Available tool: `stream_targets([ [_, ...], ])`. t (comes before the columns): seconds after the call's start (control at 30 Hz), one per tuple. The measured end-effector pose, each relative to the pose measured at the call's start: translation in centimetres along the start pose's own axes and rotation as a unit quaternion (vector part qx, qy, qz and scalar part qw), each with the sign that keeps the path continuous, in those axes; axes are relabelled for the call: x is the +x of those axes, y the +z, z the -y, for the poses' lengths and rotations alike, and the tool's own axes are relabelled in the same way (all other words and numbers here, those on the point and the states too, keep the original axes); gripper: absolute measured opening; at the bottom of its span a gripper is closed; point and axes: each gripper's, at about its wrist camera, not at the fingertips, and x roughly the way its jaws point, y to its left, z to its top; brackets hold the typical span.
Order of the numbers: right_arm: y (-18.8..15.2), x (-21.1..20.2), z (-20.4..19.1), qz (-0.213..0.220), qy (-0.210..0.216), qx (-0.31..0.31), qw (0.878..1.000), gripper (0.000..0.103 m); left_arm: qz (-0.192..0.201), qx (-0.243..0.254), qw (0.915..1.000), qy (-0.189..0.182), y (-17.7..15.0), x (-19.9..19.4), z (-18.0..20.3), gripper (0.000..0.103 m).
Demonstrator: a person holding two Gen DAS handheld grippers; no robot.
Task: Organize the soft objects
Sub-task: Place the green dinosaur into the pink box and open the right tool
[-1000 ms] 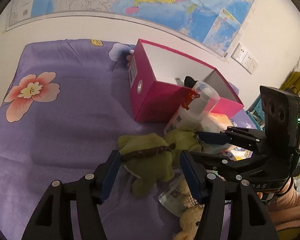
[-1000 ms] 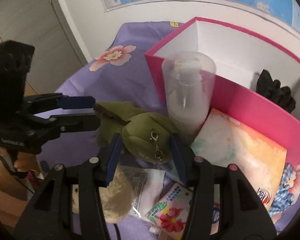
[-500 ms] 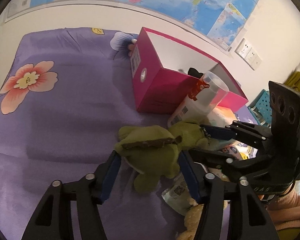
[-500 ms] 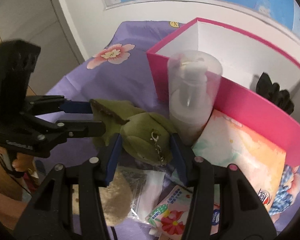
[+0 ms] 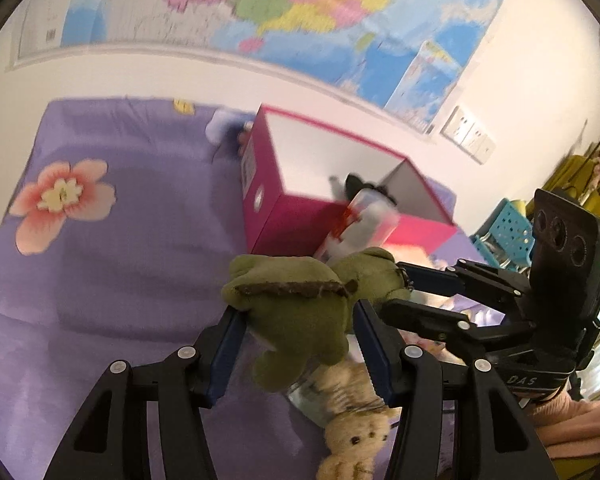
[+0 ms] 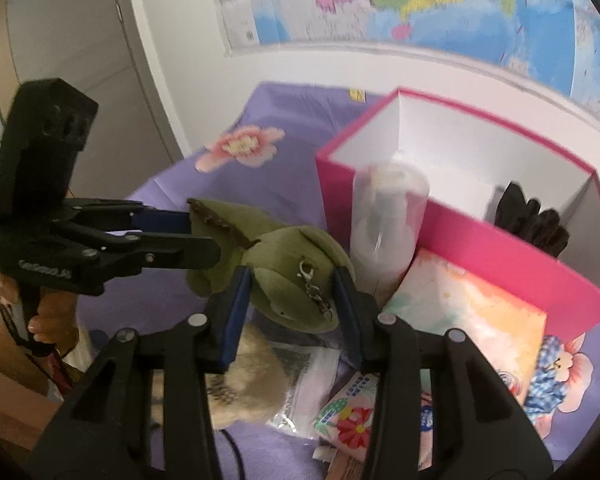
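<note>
A green plush toy point(image 5: 300, 312) with a brown stitched band and a metal clasp point(image 6: 311, 284) hangs above the purple cloth. My left gripper point(image 5: 296, 344) is shut on its body. My right gripper point(image 6: 292, 300) is shut on its head end; it also shows in the left wrist view point(image 5: 419, 292). The open pink box point(image 6: 479, 248) with white inside stands behind, a black glove point(image 6: 531, 220) in its right end. A beige plush bear point(image 5: 355, 436) lies below the green toy.
A clear pump bottle point(image 6: 383, 216) stands against the box front. A pastel tissue pack point(image 6: 467, 312), a clear bag point(image 6: 300, 364) and a floral packet point(image 6: 347, 420) lie on the flowered purple cloth point(image 5: 120, 260). A wall with a map is behind.
Both grippers have lifted the green plush toy up off the cloth. The beige bear and packets stay below.
</note>
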Motion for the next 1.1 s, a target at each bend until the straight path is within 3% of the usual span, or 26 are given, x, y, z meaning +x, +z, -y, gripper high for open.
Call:
stream_targets([
  [0.23,2.7,-5.2,-0.7,0.078,0.001,-0.012,0.997,0.043,0.068,0.057,0.996,-0.008,3.4,-3.8,3.8,0.055],
  [0.47,5.9,-7.9,1.0,0.133,-0.023,-0.02,0.991,0.043,0.1,0.096,0.9903,0.001,7.9,-3.6,6.1,0.055],
  [0.7,7.9,-6.8,5.6,0.136,-0.035,0.023,0.99,0.043,0.07,0.106,0.9919,-0.003,11.4,1.3,6.2,0.055],
  [1.1,6.7,-1.2,11.9,0.08,-0.036,0.099,0.991,0.043,-0.019,0.077,0.9968,0.004,12.0,9.8,3.8,0.055],
])
